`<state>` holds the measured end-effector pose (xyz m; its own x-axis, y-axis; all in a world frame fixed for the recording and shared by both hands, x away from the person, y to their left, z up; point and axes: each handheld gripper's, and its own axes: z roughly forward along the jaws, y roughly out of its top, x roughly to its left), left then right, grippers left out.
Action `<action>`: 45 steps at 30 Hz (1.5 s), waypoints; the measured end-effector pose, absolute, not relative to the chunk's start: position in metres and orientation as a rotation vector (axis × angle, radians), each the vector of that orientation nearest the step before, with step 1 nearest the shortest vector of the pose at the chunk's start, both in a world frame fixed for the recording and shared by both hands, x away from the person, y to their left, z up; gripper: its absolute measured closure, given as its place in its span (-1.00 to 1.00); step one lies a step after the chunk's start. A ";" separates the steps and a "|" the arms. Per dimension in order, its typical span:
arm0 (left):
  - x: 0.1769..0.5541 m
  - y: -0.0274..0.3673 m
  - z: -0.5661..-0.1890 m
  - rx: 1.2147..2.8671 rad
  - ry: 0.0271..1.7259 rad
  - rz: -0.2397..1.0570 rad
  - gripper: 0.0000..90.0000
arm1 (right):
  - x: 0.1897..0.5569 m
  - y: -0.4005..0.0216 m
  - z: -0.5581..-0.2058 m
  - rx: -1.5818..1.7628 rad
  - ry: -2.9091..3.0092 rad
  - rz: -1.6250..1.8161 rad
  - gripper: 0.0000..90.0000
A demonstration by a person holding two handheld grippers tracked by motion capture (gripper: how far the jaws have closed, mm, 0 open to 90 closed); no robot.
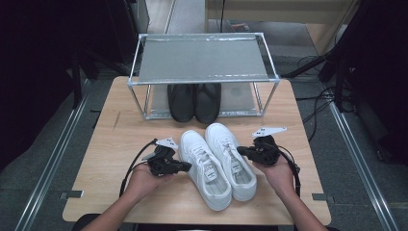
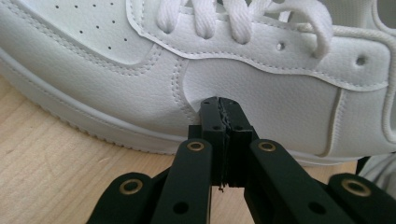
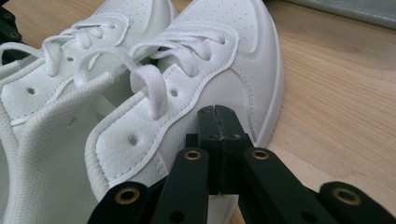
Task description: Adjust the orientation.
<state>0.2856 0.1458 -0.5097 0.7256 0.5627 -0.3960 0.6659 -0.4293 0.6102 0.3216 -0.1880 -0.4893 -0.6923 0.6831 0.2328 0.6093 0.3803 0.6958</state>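
Observation:
Two white lace-up sneakers lie side by side on the wooden table point(image 1: 120, 144), toes pointing away from me: the left sneaker point(image 1: 204, 168) and the right sneaker point(image 1: 231, 159). My left gripper point(image 1: 187, 166) is shut with its tips at the outer side of the left sneaker point(image 2: 140, 84); its jaws point(image 2: 222, 103) meet with nothing between them. My right gripper point(image 1: 239, 150) is shut too, its tips point(image 3: 218, 112) against the outer side of the right sneaker point(image 3: 187, 107). A hand holds each gripper.
A metal-framed rack point(image 1: 202, 60) with a grey top shelf stands at the table's far side. A pair of dark shoes point(image 1: 195, 102) sits on its lower level, just beyond the sneakers' toes. Bare wood lies to both sides of the sneakers.

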 end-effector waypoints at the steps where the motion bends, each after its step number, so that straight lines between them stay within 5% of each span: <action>1: 0.284 0.144 -0.509 2.144 0.925 -0.164 1.00 | 0.322 -0.187 -0.489 1.180 2.537 1.213 1.00; 13: 0.286 0.148 -0.508 2.143 0.913 -0.190 1.00 | 0.331 -0.179 -0.487 1.149 2.538 1.279 1.00; 20: 0.286 0.161 -0.497 2.094 0.910 -0.183 0.81 | 0.331 -0.190 -0.480 1.179 2.474 1.274 0.99; 33: 0.282 0.168 -0.480 2.103 0.862 -0.195 0.16 | 0.308 -0.198 -0.455 1.187 2.430 1.381 0.66; 45: 0.281 0.174 -0.475 2.095 0.850 -0.171 0.01 | 0.286 -0.188 -0.446 1.196 2.449 1.419 0.49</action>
<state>0.2807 0.1738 -0.4748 0.7598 0.5112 -0.4018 0.6266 -0.4106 0.6624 0.2861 -0.1882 -0.4458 -0.6949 0.6516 0.3043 0.5882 0.2715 0.7618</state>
